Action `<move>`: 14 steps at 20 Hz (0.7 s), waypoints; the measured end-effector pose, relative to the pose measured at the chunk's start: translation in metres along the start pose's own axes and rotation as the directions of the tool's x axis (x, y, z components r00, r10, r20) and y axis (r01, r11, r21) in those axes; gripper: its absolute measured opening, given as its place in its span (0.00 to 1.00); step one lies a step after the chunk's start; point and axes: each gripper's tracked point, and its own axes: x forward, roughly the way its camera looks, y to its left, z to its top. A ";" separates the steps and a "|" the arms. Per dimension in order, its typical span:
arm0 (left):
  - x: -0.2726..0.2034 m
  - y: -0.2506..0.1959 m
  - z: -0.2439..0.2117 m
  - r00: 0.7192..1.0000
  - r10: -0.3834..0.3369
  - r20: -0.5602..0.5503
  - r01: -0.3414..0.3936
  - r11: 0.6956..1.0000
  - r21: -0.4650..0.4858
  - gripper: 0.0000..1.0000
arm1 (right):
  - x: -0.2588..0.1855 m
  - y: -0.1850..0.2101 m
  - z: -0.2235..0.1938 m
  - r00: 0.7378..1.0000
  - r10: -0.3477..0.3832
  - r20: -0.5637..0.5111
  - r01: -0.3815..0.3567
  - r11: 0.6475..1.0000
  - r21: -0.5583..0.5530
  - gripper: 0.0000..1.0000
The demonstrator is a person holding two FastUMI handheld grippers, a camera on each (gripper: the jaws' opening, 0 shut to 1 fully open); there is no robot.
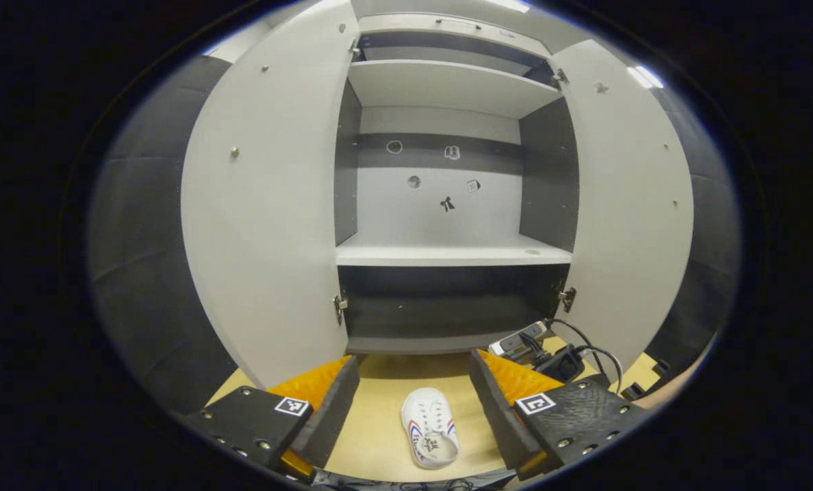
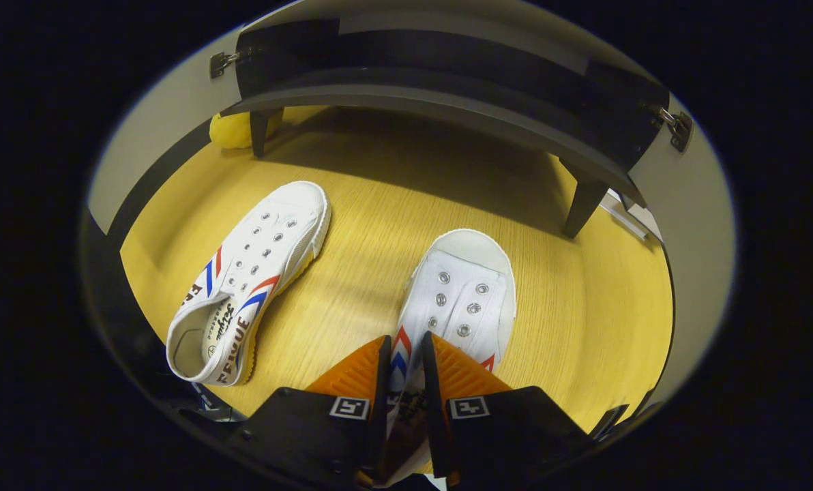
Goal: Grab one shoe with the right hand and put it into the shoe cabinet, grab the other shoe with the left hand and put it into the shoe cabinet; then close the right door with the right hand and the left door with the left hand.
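So the shoe cabinet (image 1: pixel 447 204) is standing wide open in the left gripper view, taking up most of what's there. The left door (image 1: pixel 263 225) and right door (image 1: pixel 628 218) are both swinging out toward the camera, and the shelves inside are sitting bare, with a few small stickers on the back panel (image 1: pixel 440 184). In the right gripper view you're looking at just the dark bottom edge of the cabinet, raised on its short legs (image 2: pixel 580 204).

Everything's sitting on a light wooden desk (image 2: pixel 352 286). There's a bunch of black cables and a small device (image 1: pixel 550 348) lying by the foot of the right door.

Two white shoes with red and blue stripes are resting on the desk in front of the cabinet, a bit apart. The left shoe (image 2: pixel 246 279) is lying free, angled with its toe pointing toward the cabinet. The right shoe (image 2: pixel 464 293) is pointing pretty much straight at the cabinet.

The right gripper (image 2: pixel 404 361) is pinching narrow on the right shoe's heel end, both fingers pressing the upper between them. The left gripper (image 1: pixel 413 382) is hanging wide apart above the desk, gripping nothing, with one shoe (image 1: pixel 430 426) showing between its fingers.
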 end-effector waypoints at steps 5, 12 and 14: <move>0.000 0.007 0.002 1.000 0.012 0.002 -0.012 1.000 0.003 0.93 | -0.003 -0.004 0.002 0.999 0.035 0.000 -0.035 0.999 -0.034 0.04; 0.006 0.008 0.004 1.000 -0.002 0.004 0.002 1.000 0.016 0.93 | -0.014 -0.008 0.006 0.998 0.032 0.055 -0.032 0.999 0.000 0.00; 0.008 0.006 0.007 1.000 -0.010 0.008 0.009 1.000 0.026 0.93 | -0.027 -0.012 0.012 0.996 0.036 0.078 -0.038 0.999 0.021 0.03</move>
